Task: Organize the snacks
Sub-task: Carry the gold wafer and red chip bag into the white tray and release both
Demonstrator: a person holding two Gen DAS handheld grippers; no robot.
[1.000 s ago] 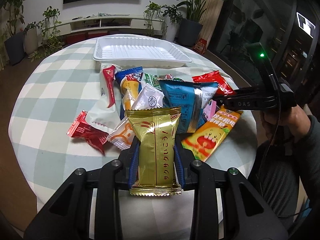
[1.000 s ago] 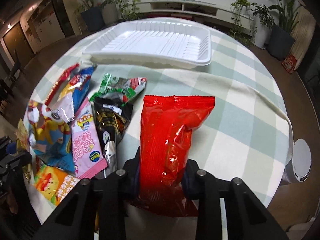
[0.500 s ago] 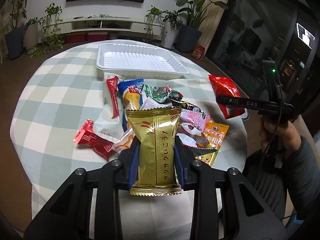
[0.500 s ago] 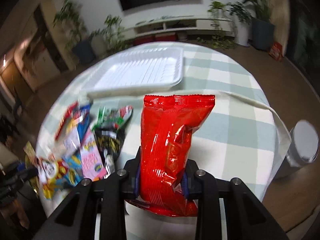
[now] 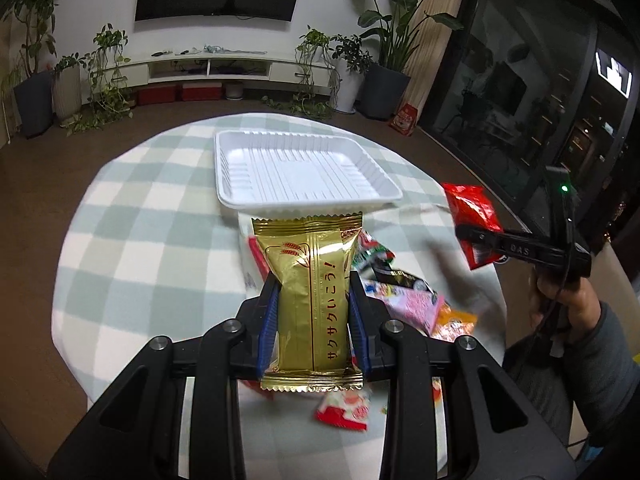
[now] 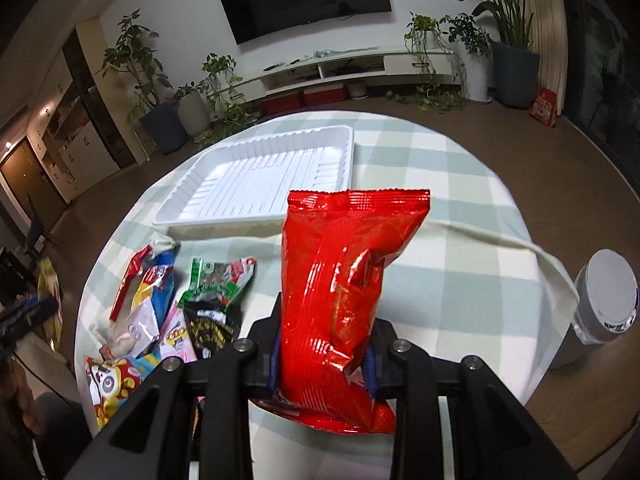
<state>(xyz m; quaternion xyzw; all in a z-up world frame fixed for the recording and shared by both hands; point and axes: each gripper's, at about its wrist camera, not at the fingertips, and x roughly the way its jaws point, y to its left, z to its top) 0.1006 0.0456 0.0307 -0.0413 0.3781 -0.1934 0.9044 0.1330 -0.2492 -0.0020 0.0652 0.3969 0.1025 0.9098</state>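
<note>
Left wrist view: the left gripper (image 5: 313,312) pinches a gold packet (image 5: 310,300) above the table (image 5: 140,216), short of the white tray (image 5: 300,172).

Right wrist view: the right gripper (image 6: 323,354) clamps a red bag (image 6: 344,296) beside loose snacks (image 6: 176,312).

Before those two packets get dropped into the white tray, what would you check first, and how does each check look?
1. Gold packet clamped in the left gripper: ok.
2. Red packet clamped in the right gripper: ok.
3. White tray has nothing in it: ok.
4. Both packets lifted clear of the snack pile: ok.
5. Tray sits flat on the checked tablecloth: ok.
6. Both packets fit in the tray side by side: cannot tell for sure, though it looks roomy.
</note>
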